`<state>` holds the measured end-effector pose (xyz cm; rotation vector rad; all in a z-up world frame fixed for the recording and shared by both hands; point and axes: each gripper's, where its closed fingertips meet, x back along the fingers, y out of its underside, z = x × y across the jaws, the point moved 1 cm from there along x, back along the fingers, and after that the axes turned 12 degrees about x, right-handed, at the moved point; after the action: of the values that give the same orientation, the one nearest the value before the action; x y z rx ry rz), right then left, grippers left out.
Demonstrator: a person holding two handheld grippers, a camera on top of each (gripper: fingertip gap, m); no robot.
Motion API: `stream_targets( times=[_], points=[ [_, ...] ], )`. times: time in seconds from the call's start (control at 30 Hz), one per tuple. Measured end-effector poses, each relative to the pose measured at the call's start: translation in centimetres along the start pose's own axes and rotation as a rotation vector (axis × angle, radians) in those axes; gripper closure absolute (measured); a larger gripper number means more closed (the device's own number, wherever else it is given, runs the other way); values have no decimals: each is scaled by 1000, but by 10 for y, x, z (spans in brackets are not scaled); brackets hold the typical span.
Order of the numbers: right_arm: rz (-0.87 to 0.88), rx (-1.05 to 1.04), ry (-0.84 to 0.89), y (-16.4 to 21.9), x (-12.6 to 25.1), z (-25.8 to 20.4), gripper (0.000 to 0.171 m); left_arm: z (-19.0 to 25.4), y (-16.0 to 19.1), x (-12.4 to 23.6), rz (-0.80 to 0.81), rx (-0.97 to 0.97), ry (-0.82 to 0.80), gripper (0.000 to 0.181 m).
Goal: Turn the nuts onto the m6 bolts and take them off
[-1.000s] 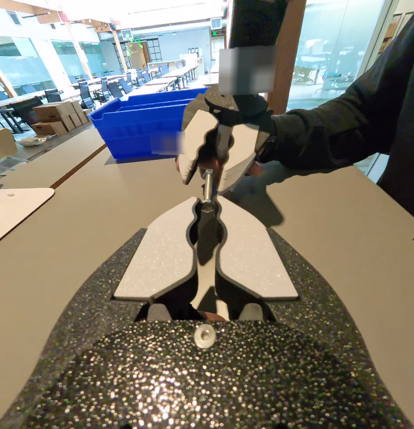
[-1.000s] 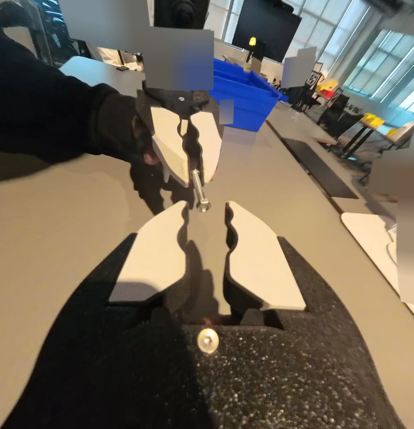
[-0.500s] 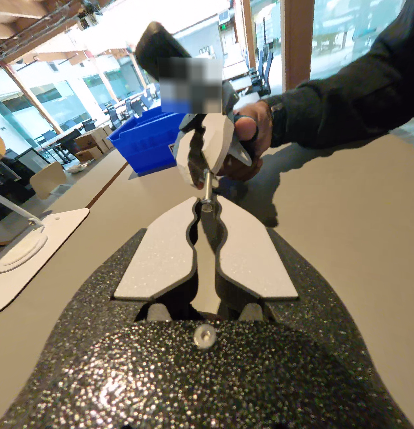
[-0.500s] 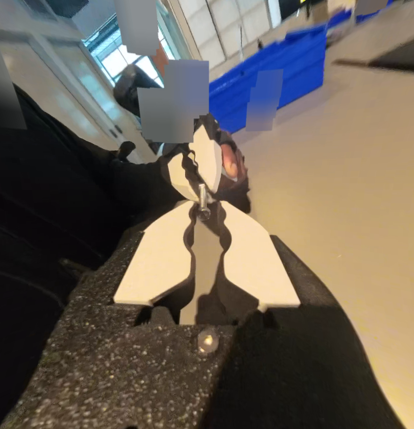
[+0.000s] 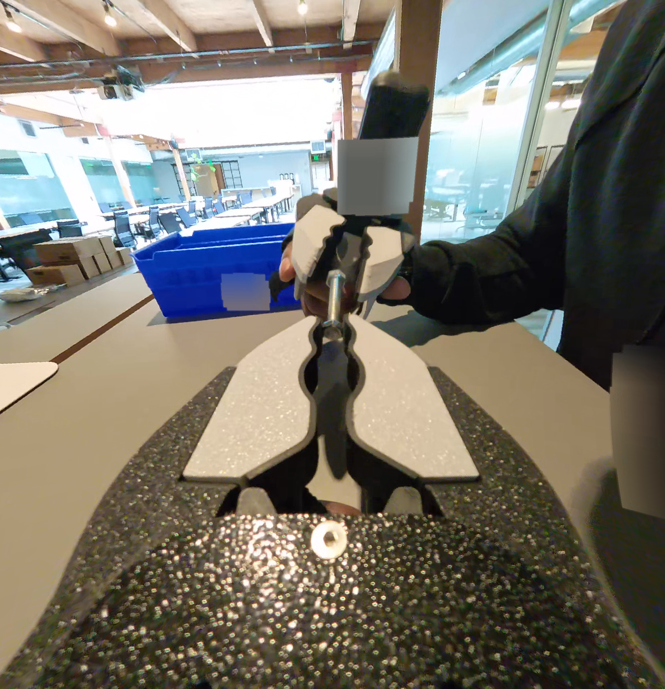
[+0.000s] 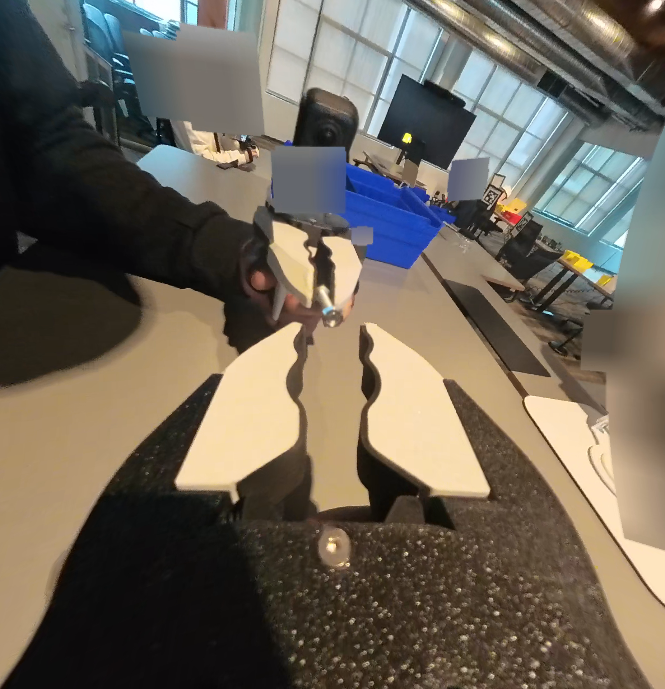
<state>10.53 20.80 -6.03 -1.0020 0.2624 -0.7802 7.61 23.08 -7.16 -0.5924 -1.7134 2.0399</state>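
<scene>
A silver m6 bolt (image 5: 333,298) is held in the air above the grey table (image 5: 99,391). My left gripper (image 5: 331,329) is shut on the bolt's near end. The shaft points away toward my right gripper (image 5: 334,294), whose jaws stand open on either side of the far end. A nut (image 5: 334,276) sits on that far end. In the right wrist view, my right gripper (image 6: 331,328) is open and empty, with the nut (image 6: 331,318) just beyond its fingertips. The left gripper (image 6: 321,298) holds the bolt (image 6: 323,294) there.
Blue plastic bins (image 5: 211,268) stand at the back of the table and also show in the right wrist view (image 6: 390,231). A white board (image 5: 14,384) lies at the left edge. The person's dark sleeve (image 5: 528,261) reaches in from the right. Left and right tips are no more than a few centimetres apart.
Half a second ago my right gripper was rolled over and closed on the nut end. Now it is level again with its jaws apart. The left gripper has kept hold of the bolt.
</scene>
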Motion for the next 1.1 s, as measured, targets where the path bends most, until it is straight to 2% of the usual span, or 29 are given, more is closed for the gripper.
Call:
stream_targets(
  times=[0.17,0.2,0.27,0.33,0.43,0.5,0.67,0.8,0.87,0.93,1.0,1.1],
  points=[
    [-91,57,-49,10,-6,-12,154,2,9,-6,-67,-32,-11,171],
    [-123,50,-57,15,-7,-13,160,2,11,-7,-81,-46,-18,171],
    [-168,-24,-91,24,-9,-15,161,-2,17,-7,-126,-113,-68,172],
    [-191,-227,-163,31,-9,-18,161,-6,23,-7,-183,-210,-127,172],
    [-122,-685,-288,32,-9,-18,161,-10,26,-8,-220,-290,-183,172],
    [-63,-798,-292,34,-9,-12,160,-13,25,-7,-210,-259,-189,172],
    [-56,-436,-133,25,-5,0,150,-15,16,-1,-151,-154,-163,171],
    [-97,-196,-63,21,-6,-1,149,-11,15,-1,-143,-92,-125,171],
    [-130,-147,-60,23,-9,-4,155,-11,19,-2,-162,-74,-120,171],
    [-188,-171,-67,30,-12,-7,160,-11,19,-4,-165,-82,-123,171],
    [-248,-299,-118,39,-14,-11,160,-11,20,-5,-174,-117,-134,171],
    [-219,-726,-263,43,-15,-22,160,-7,23,-7,-209,-271,-166,171]
  ],
)
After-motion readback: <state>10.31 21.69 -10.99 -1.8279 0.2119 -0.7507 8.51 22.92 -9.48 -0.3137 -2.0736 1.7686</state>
